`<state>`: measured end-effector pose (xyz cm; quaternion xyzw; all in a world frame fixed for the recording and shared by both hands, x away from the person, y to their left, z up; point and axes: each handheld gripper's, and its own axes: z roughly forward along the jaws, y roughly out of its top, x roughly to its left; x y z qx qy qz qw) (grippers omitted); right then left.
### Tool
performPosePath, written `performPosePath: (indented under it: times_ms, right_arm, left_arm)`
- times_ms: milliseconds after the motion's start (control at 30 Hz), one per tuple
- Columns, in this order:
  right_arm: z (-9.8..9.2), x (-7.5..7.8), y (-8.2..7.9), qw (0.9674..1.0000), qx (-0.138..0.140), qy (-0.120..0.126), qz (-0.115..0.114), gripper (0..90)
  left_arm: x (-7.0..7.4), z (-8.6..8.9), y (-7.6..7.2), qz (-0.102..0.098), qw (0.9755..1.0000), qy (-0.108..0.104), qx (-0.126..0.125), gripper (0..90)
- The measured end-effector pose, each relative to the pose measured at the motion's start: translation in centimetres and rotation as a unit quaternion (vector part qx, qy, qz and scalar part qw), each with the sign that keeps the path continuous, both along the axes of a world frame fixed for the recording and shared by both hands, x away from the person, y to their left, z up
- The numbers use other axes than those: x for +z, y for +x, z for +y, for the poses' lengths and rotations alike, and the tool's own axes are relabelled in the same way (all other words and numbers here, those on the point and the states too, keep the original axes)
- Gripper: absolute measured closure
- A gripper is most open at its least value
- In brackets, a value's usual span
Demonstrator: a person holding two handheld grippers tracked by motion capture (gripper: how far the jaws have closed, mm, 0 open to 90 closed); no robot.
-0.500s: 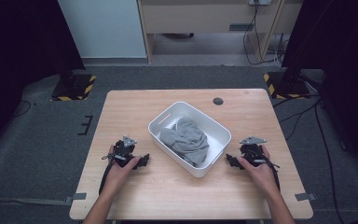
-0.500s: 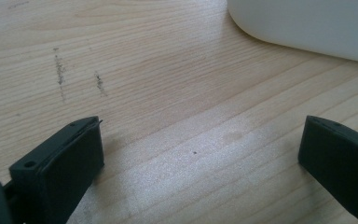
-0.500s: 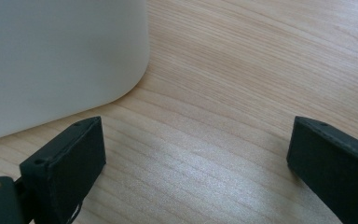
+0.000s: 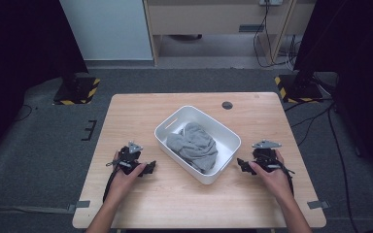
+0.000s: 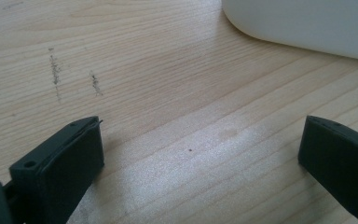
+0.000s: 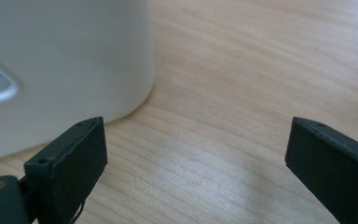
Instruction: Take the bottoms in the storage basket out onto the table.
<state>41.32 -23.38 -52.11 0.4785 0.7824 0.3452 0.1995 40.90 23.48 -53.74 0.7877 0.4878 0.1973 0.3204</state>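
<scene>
A white plastic bin (image 4: 172,122) stands slantwise in the middle of the wooden table (image 4: 141,109), with a crumpled grey cloth (image 4: 194,144) inside it. My left gripper (image 4: 150,168) rests on the table to the left of the bin, pointing toward it, jaws wide open over bare wood (image 5: 191,140). The bin's wall (image 5: 303,23) shows at the top of the left gripper view. My right gripper (image 4: 240,165) lies on the table to the right of the bin, open with nothing between its jaws; the bin's corner (image 6: 65,60) is close ahead on its left.
A dark round grommet (image 4: 227,105) sits near the table's far edge. Two stand bases with yellow-black stripes (image 4: 77,92) (image 4: 296,87) rest on the grey floor beyond the table. Pencil-like marks (image 5: 56,74) are on the wood ahead of the left gripper.
</scene>
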Motion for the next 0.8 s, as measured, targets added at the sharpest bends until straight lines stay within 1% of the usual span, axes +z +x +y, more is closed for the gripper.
performPosePath:
  times_ms: [67,100,133,167,200,233,267,333,367,400,467,500,533,567,600,633,700,733,800]
  right_arm:
    - [-0.2,0.7,-0.2,0.9999,0.000,0.008,-0.007,6.2]
    - [-0.3,1.0,-0.4,0.9999,0.001,0.010,-0.007,6.2]
    - [-0.3,1.0,-0.4,0.9999,0.001,0.010,-0.007,6.2]
    - [-0.5,1.6,-0.6,0.9999,0.003,0.007,-0.009,6.3]
    - [-0.6,1.9,-0.7,0.9999,0.006,0.003,-0.015,6.3]
    - [-0.6,1.9,-0.7,0.9999,0.006,0.003,-0.015,6.3]
    - [-0.6,2.2,-0.9,0.9999,0.006,0.004,-0.014,6.3]
    - [-0.6,3.4,-1.2,0.9997,0.011,0.002,-0.020,6.1]
    - [-0.6,3.4,-1.2,0.9997,0.011,0.002,-0.020,6.1]
    - [-0.6,4.1,-1.4,0.9997,0.014,0.002,-0.020,5.7]
    - [-0.6,4.9,-1.6,0.9996,0.017,0.006,-0.021,5.6]
    - [-0.6,4.9,-1.6,0.9996,0.017,0.006,-0.021,5.6]
    - [-0.6,5.8,-1.8,0.9993,0.021,0.002,-0.030,5.4]
    - [-0.6,5.8,-1.8,0.9993,0.021,0.002,-0.030,5.4]
    - [-0.6,6.2,-1.8,0.9993,0.022,0.002,-0.032,5.3]
    - [-0.6,7.1,-2.0,0.9991,0.026,0.000,-0.032,4.5]
    - [-0.6,7.4,-2.0,0.9992,0.028,0.000,-0.030,4.6]
    - [-0.7,8.2,-2.1,0.9990,0.028,0.001,-0.036,4.8]
    - [-0.7,8.9,-2.1,0.9989,0.028,0.004,-0.036,4.6]
  left_arm:
    - [0.0,0.0,0.0,0.000,1.0000,0.001,-0.001,0.0]
    - [0.0,0.0,0.0,0.000,1.0000,0.001,-0.001,0.0]
    - [0.0,0.0,0.0,0.000,1.0000,0.001,-0.001,0.0]
    - [0.0,0.0,0.0,0.000,1.0000,0.001,-0.001,0.0]
    - [0.0,0.0,0.0,0.000,1.0000,0.001,-0.001,0.0]
    - [0.0,0.0,0.0,0.000,1.0000,0.001,-0.001,0.0]
    - [0.0,0.0,0.0,0.000,1.0000,0.001,-0.002,0.0]
    - [0.0,0.0,0.0,0.000,1.0000,0.000,-0.003,0.0]
    - [0.0,0.0,0.0,0.000,1.0000,0.000,-0.003,0.0]
    - [0.0,0.0,-0.1,0.000,1.0000,0.000,-0.004,0.0]
    - [0.0,0.0,-0.1,0.000,1.0000,0.000,-0.006,0.0]
    - [0.0,0.0,-0.1,0.000,1.0000,0.000,-0.006,0.0]
    - [0.0,0.0,-0.1,0.000,1.0000,0.000,-0.006,0.0]
    - [0.0,0.0,-0.1,0.000,1.0000,0.000,-0.006,0.0]
    - [0.0,0.0,-0.1,0.000,1.0000,0.000,-0.006,0.0]
    - [0.0,0.0,-0.1,0.000,1.0000,0.000,-0.006,0.0]
    - [0.0,0.0,-0.1,0.000,1.0000,0.000,-0.006,0.0]
    - [0.0,0.0,-0.1,0.000,1.0000,0.000,-0.006,0.0]
    - [0.0,0.0,-0.1,0.000,1.0000,0.000,-0.006,0.0]
